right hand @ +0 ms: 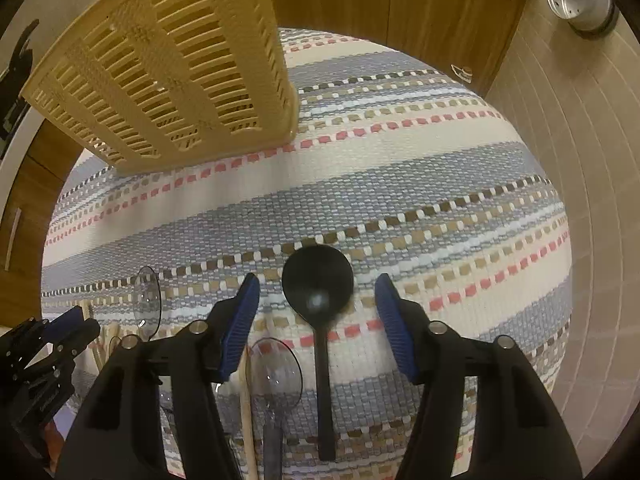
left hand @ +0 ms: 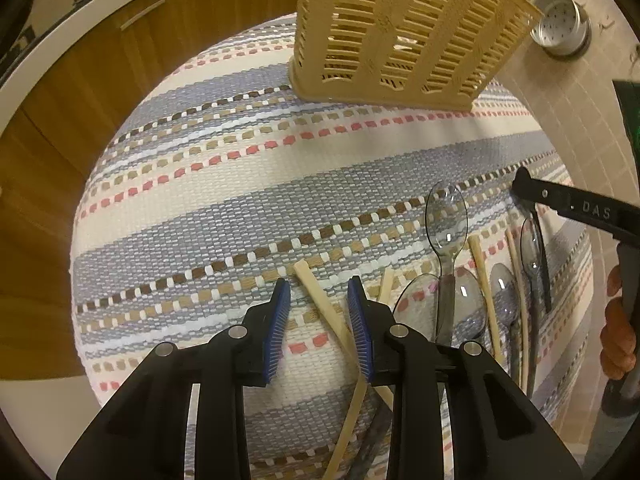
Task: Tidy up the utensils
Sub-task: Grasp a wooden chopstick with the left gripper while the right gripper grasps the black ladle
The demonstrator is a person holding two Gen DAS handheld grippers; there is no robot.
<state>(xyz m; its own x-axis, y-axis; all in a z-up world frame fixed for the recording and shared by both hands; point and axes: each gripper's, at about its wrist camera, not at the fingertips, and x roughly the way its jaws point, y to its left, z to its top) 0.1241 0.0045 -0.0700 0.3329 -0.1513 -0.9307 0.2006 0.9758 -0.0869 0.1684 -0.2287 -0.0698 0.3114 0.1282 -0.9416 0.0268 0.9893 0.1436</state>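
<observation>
Hovering over the striped mat (left hand: 240,184), both claws stood apart – left claw (left hand: 319,312) astride a chopstick (left hand: 320,300), right claw (right hand: 318,312) astride the black spoon (right hand: 318,284); closing comes next, then the basket (left hand: 400,36).

mat (left hand: 248,184): grey and cream stripes, red and brown dashes
basket (left hand: 400,36): pale yellow
ladle (right hand: 318,280): black
claw pads (right hand: 386,312): blue

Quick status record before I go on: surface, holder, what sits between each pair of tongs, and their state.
surface: striped woven mat
holder: beige slotted basket, standing on the mat's far part
left tongs: open, a wooden chopstick between the pads
right tongs: open, straddling a black spoon, not gripping
also on mat: clear plastic spoons, more chopsticks
</observation>
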